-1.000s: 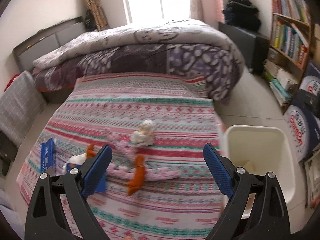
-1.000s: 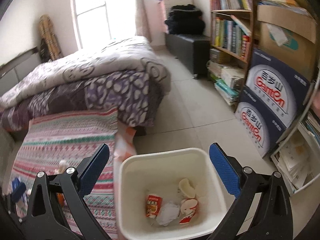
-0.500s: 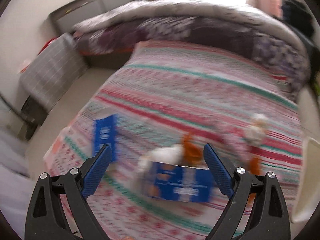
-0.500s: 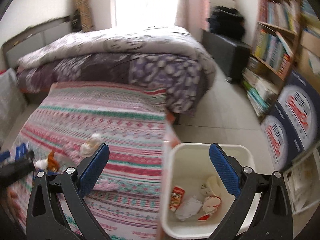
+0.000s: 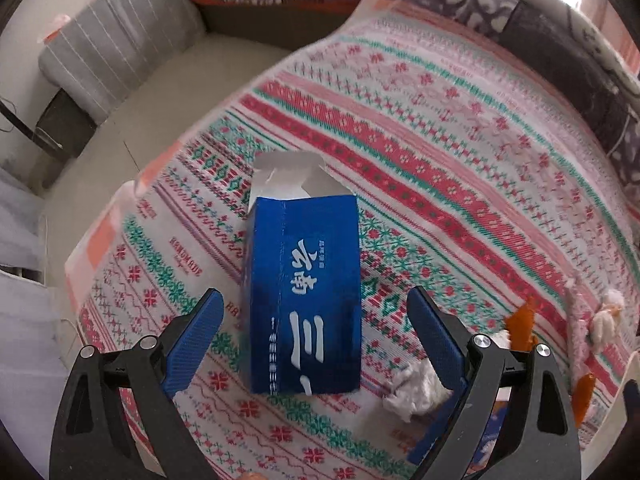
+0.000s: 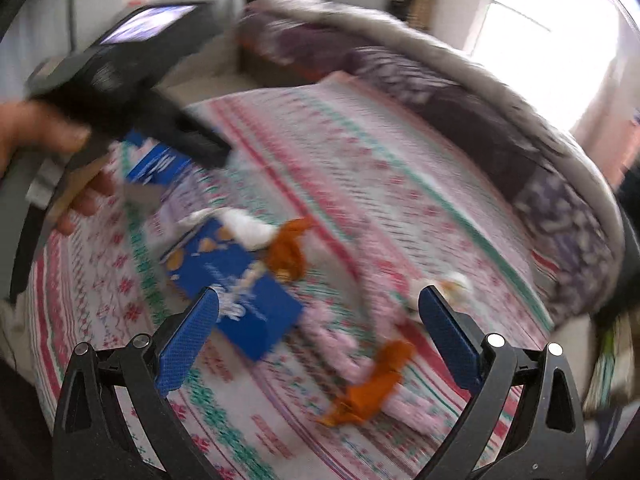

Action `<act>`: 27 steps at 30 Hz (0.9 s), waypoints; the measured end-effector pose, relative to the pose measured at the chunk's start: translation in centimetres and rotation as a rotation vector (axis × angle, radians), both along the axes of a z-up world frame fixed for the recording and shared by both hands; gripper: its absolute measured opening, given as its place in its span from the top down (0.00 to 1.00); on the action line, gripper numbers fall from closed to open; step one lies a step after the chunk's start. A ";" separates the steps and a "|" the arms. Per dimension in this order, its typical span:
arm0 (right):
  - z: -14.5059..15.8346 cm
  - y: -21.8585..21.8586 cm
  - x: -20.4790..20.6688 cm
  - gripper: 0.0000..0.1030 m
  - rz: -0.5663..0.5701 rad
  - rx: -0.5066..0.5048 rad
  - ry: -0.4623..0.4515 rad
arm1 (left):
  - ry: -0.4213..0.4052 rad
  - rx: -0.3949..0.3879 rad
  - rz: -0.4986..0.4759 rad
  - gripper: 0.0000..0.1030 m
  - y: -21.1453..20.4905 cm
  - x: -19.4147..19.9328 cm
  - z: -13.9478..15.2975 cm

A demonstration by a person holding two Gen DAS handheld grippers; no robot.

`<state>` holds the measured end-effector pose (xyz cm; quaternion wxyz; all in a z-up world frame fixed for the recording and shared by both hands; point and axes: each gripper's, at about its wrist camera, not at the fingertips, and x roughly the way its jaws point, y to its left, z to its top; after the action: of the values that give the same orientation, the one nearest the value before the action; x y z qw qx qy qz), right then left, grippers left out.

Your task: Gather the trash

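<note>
Where half a second ago the left wrist view showed a blurred sweep across the bed with two blue packages ahead, it now looks steeply down on one blue carton (image 5: 304,296) lying flat on the striped bedspread (image 5: 460,152). The white bin that sat at the edge of both views earlier is gone from both. The left gripper (image 5: 316,338) has its fingers (image 5: 192,340) spread wide and holding nothing. The carton lies lengthwise between them, its torn-open white flaps pointing away from the camera and its near end level with the fingertips, with clear bedspread on either side. Just right of the carton, a crumpled white tissue (image 5: 416,392) sits by the right-hand finger, partly over a second, flatter blue package (image 5: 424,448). Orange peel scraps (image 5: 520,326) lie further right.

The right wrist view is heavily motion-blurred; it has swung from the bin to the bed. The right gripper (image 6: 320,340) is also wide open and empty. A flat blue package (image 6: 240,292) lies ahead of its left-hand finger, with white tissue (image 6: 248,228) and orange peel (image 6: 288,248) at its far end and more peel (image 6: 372,388) between the fingers. At upper left, a hand (image 6: 44,148) holds the other gripper's dark body (image 6: 132,76) over the blue carton (image 6: 156,164).
</note>
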<state>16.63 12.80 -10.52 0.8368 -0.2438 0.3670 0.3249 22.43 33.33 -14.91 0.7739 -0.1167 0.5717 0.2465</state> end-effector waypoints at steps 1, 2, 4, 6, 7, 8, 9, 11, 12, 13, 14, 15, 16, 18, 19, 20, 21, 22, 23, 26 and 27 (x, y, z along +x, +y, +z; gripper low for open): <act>-0.3 0.8 0.1 0.07 0.030 -0.002 0.015 | 0.020 0.007 -0.003 0.12 0.2 0.2 -0.5; -0.4 1.2 0.2 0.07 0.047 -0.003 0.025 | 0.037 0.010 -0.003 0.12 0.3 0.4 -1.0; -1.0 2.4 0.6 0.07 0.092 -0.020 0.054 | 0.067 -0.009 -0.002 0.12 1.0 0.4 -1.9; -1.6 3.2 0.9 0.07 0.122 -0.035 0.075 | 0.088 -0.071 -0.003 0.12 1.9 0.3 -3.0; -1.9 3.6 1.1 0.07 0.139 -0.043 0.091 | 0.070 -0.107 0.001 0.12 2.3 0.0 -3.1; -2.3 3.9 1.0 0.07 0.148 -0.047 0.100 | 0.064 -0.134 0.005 0.15 2.6 -0.2 -3.2; -2.5 4.3 1.0 0.07 0.160 -0.053 0.109 | 0.058 -0.149 0.007 0.18 2.8 -0.3 -3.1; -3.0 4.9 1.1 0.07 0.178 -0.059 0.131 | 0.038 -0.162 0.002 0.34 3.0 -0.7 -2.6; -3.2 5.3 1.3 0.07 0.190 -0.060 0.148 | 0.036 -0.165 -0.002 0.36 3.0 -0.9 -2.4; -3.5 5.5 1.3 0.07 0.197 -0.066 0.158 | 0.034 -0.168 -0.006 0.38 3.0 -1.1 -2.3; -3.7 5.8 1.3 0.07 0.204 -0.071 0.165 | 0.034 -0.171 -0.012 0.39 3.0 -1.3 -2.2; -4.0 6.0 1.2 0.10 0.215 -0.076 0.177 | 0.035 -0.168 -0.018 0.39 2.9 -1.5 -2.1; -4.3 6.3 0.9 0.11 0.234 -0.088 0.193 | 0.035 -0.164 -0.023 0.40 2.9 -1.8 -2.1; -4.8 6.8 0.2 0.22 0.266 -0.114 0.201 | 0.030 -0.161 -0.027 0.42 2.9 -2.5 -1.9; -4.9 7.1 -0.3 0.29 0.281 -0.125 0.201 | 0.026 -0.163 -0.023 0.45 2.9 -2.8 -1.7; -4.9 7.1 -0.4 0.45 0.283 -0.111 0.229 | 0.019 -0.166 -0.017 0.45 3.2 -3.2 -1.7; -4.8 7.2 -0.2 0.45 0.269 -0.083 0.270 | 0.010 -0.169 -0.009 0.45 3.4 -3.8 -1.6; -4.4 7.1 0.0 0.45 0.245 -0.051 0.287 | 0.000 -0.172 -0.002 0.45 3.5 -4.1 -1.4; -4.2 7.0 0.1 0.47 0.234 -0.032 0.294 | -0.015 -0.177 0.006 0.45 3.7 -4.5 -1.0; -3.3 6.7 0.6 0.47 0.179 0.022 0.294 | -0.049 -0.172 0.013 0.45 4.2 -5.3 0.3; -2.9 6.5 0.8 0.47 0.158 0.043 0.292 | -0.065 -0.167 0.015 0.45 4.5 -5.3 1.1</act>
<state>17.38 19.28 -13.42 0.7514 -0.2042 0.4575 0.4293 17.14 37.81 -13.78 0.7778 -0.1928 0.5639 0.1997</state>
